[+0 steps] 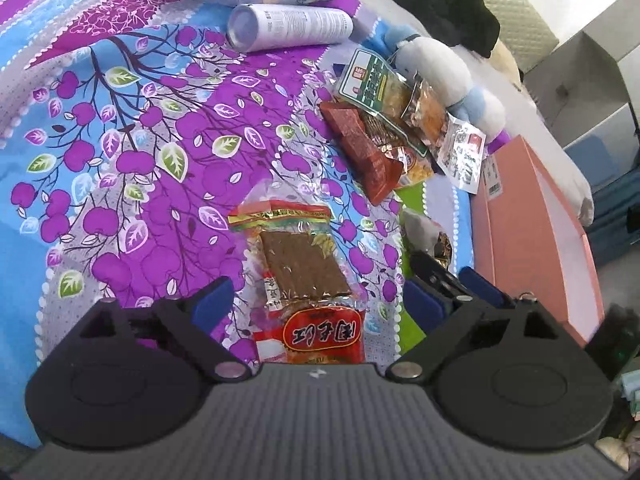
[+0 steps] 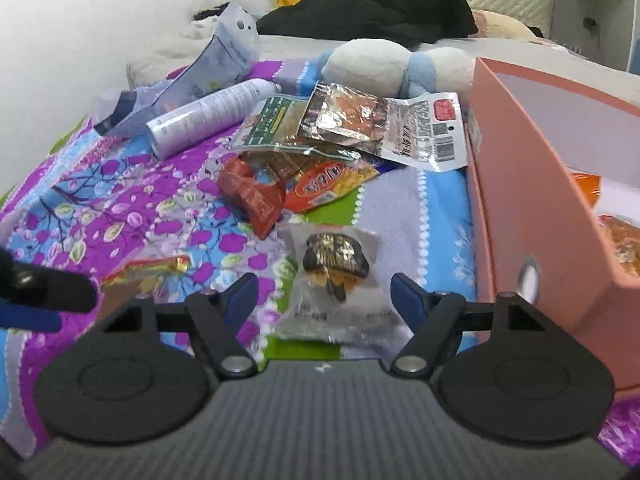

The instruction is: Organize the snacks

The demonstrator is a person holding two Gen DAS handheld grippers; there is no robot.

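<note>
The left gripper [image 1: 318,300] is nearest its camera, its jaws standing wide apart on either side of a clear packet of brown strips [image 1: 300,272] that lies flat on the flowered bedspread [image 1: 132,128]; the pads do not press on it. The right gripper [image 2: 324,298] likewise stands apart, straddling a small clear packet with a dark-topped cake [image 2: 334,272], which also rests untouched on the cloth.

The pink box [image 2: 532,216] serves as landmark. It stands open at the bed's edge, and in the right wrist view at least two orange packets [image 2: 624,240] already lie inside it, so a part of the sorting appears done. The cake packet lies just beside the box's near wall. The brown-strip packet lies farther from the box, on the side away from it.

Near the box's far end a loose heap remains: a dark red packet [image 2: 252,196], an orange-labelled packet [image 2: 324,186], a green-edged packet [image 2: 276,124] and a foil packet with a white barcode panel [image 2: 384,124], the last touching the box wall. Beyond the heap, farther from the box, lie a white spray can [image 2: 208,114], a pale blue pouch [image 2: 224,60] and a plush toy [image 2: 400,64], which look to be no snacks.

As a judgement, the task is in its early to middle part: six packets at least still lie outside the box, two of them about to be taken.
</note>
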